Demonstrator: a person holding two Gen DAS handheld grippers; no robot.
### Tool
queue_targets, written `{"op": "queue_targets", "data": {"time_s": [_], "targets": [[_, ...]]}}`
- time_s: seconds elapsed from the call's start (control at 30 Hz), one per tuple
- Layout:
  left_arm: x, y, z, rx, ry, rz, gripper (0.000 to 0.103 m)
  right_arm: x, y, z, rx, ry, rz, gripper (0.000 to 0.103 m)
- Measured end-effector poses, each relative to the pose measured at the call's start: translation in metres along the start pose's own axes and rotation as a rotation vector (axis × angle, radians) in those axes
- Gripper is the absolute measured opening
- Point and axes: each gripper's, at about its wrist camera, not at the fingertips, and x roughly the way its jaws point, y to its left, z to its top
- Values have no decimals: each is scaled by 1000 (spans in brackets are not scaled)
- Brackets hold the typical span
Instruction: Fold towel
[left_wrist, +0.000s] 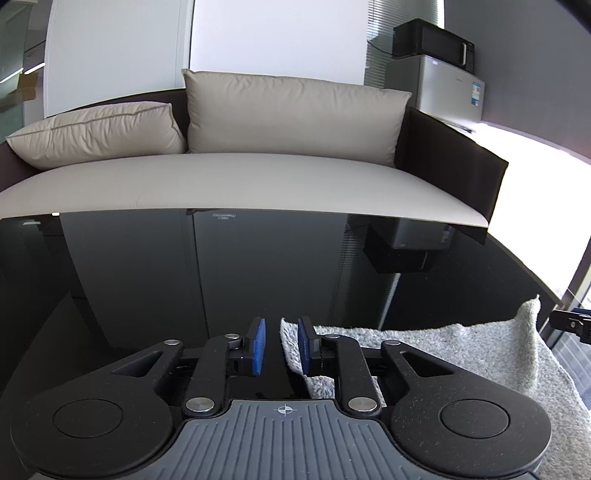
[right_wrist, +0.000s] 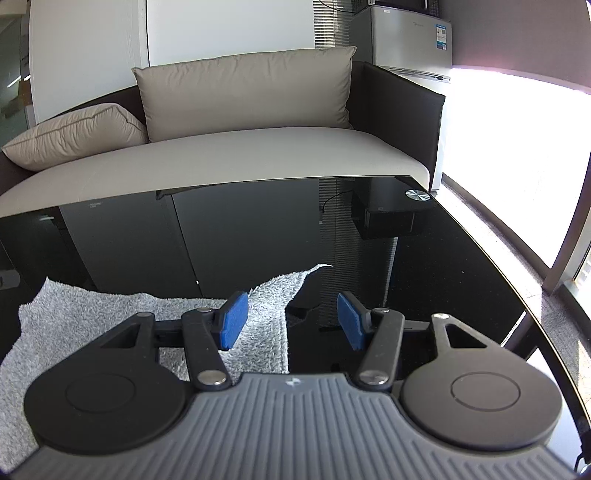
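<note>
A grey fluffy towel (left_wrist: 461, 354) lies on the black glass table (left_wrist: 221, 277). In the left wrist view my left gripper (left_wrist: 281, 345) is partly open, with the towel's left corner standing between its blue pads, not clamped. In the right wrist view the towel (right_wrist: 110, 317) spreads to the left, its far right corner raised in a point. My right gripper (right_wrist: 291, 319) is wide open just above the towel's right edge, its left pad (right_wrist: 233, 319) over the cloth. The right gripper's tip also shows at the left wrist view's right edge (left_wrist: 576, 325).
A beige sofa (left_wrist: 221, 184) with two cushions stands behind the table's far edge. A small fridge (left_wrist: 443, 88) with a microwave on top is at the back right. The table's right edge (right_wrist: 517, 295) curves near a bright window.
</note>
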Motion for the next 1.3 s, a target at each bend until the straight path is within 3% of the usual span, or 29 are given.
{"op": "queue_targets", "data": {"time_s": [0.2, 0.4, 0.57, 0.83, 1.3], "targets": [[3, -8, -9, 34, 52, -26, 20, -5, 8, -13, -88, 34, -24, 56], [10, -13, -17, 66, 71, -16, 20, 4, 9, -22, -110, 101, -31, 56], [16, -15, -21, 76, 84, 3, 20, 6, 15, -24, -154, 101, -50, 56], [20, -13, -23, 77, 82, 22, 25, 10, 7, -20, -144, 105, -110, 60], [20, -15, -22, 72, 74, 66, 28, 9, 0, -20, -116, 116, -134, 60]]}}
